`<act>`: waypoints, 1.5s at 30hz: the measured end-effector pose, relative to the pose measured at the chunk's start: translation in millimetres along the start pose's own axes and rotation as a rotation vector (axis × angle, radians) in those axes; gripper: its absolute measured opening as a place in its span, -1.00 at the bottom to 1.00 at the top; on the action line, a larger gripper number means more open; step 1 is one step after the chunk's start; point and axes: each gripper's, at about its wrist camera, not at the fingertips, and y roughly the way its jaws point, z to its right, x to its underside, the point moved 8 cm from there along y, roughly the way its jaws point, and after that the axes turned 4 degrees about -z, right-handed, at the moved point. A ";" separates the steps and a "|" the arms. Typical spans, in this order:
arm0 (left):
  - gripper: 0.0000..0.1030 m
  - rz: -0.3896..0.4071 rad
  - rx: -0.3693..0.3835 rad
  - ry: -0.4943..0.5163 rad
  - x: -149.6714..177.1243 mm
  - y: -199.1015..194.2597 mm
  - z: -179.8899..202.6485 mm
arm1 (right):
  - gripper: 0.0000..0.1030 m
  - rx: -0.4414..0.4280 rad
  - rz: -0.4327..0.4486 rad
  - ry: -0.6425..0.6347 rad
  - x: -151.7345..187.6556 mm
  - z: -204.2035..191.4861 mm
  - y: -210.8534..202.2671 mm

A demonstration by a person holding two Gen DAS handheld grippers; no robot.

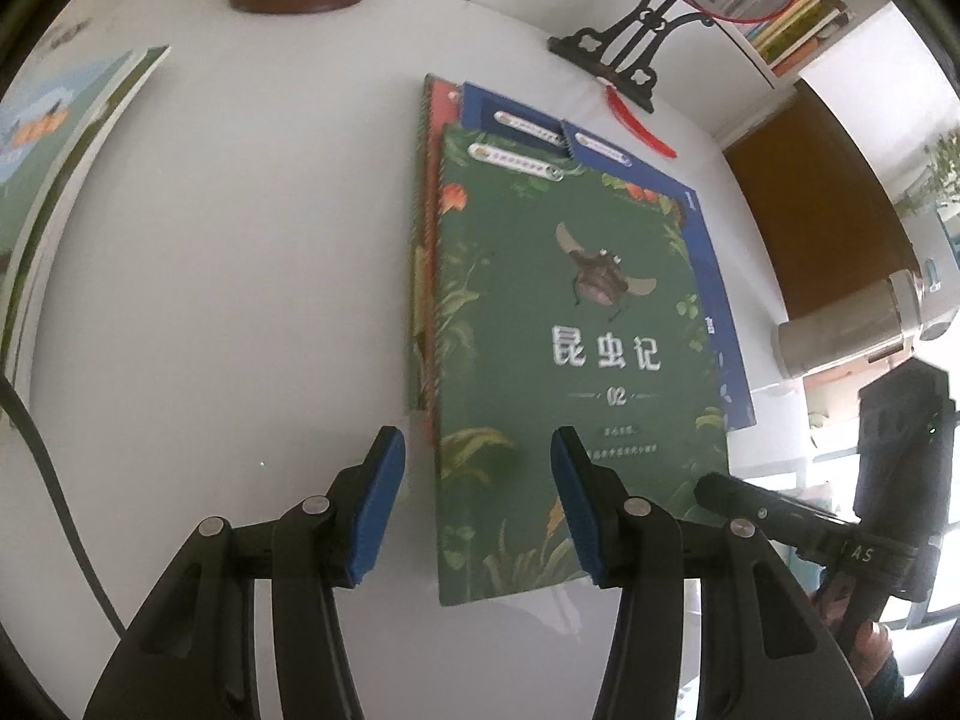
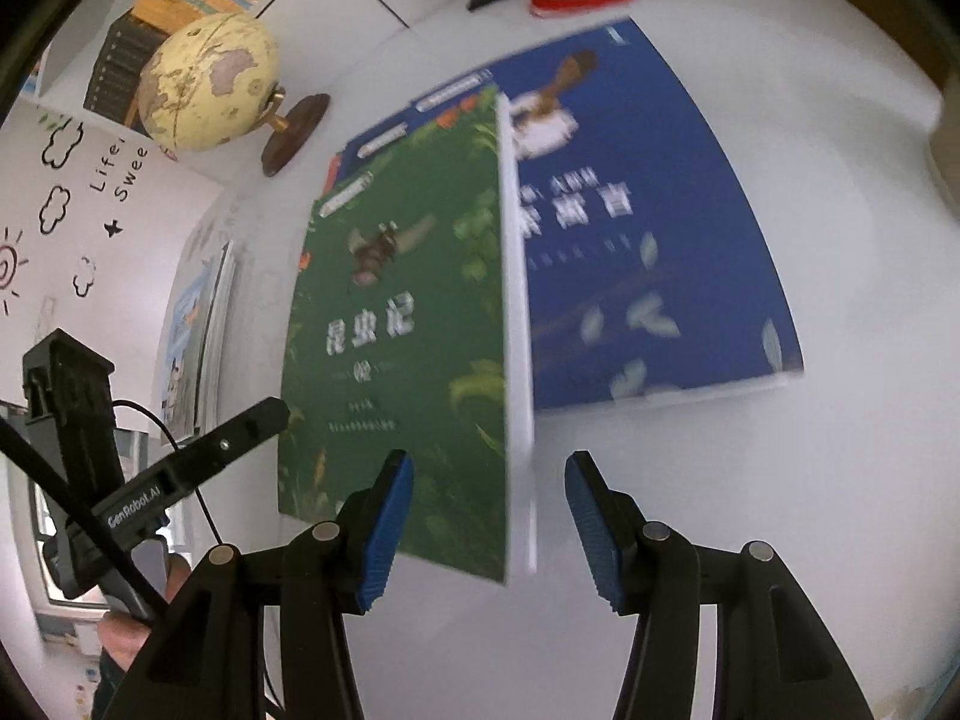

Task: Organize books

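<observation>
A green book (image 1: 570,300) with a beetle on its cover tops a loose pile on the white table (image 1: 240,240). Under it a blue book (image 1: 714,276) sticks out to the right and a red one (image 1: 441,102) to the left. My left gripper (image 1: 477,498) hovers open over the green book's near left corner, with nothing between its pads. In the right wrist view my right gripper (image 2: 489,522) is open above the near right edge of the green book (image 2: 408,312), beside the blue book (image 2: 648,228). That view is blurred. Each gripper shows at the edge of the other's view.
A picture book (image 1: 60,150) lies at the table's far left. A globe (image 2: 210,81) on a brown base stands at the back. A black ornament stand (image 1: 618,54) with a red tassel (image 1: 636,120) sits behind the pile. Shelved books (image 1: 798,18) line the wall.
</observation>
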 end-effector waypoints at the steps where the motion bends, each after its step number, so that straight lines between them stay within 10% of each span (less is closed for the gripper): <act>1: -0.08 -0.002 0.004 -0.004 1.6 1.2 -1.2 | 0.01 -0.023 -0.010 0.018 4.1 2.9 2.5; 12: -0.06 -0.020 0.027 0.022 4.7 15.1 8.4 | -0.07 -0.186 0.021 0.109 4.1 -4.7 11.7; 20: -0.06 0.011 0.148 0.115 4.8 -17.7 31.3 | -0.54 -0.138 0.083 0.019 4.8 -22.4 -12.5; 36: -0.11 0.072 0.034 0.193 -4.2 -13.9 47.2 | -0.54 0.046 0.108 -0.139 -3.0 -41.2 -9.1; 40: -0.11 0.097 -0.117 0.360 -0.4 -15.6 66.7 | -0.54 0.132 0.132 -0.236 -4.8 -52.2 -16.1; 45: -0.11 0.126 -0.071 0.323 -5.5 -27.7 69.0 | -0.54 0.210 0.167 -0.326 -6.5 -60.3 -24.3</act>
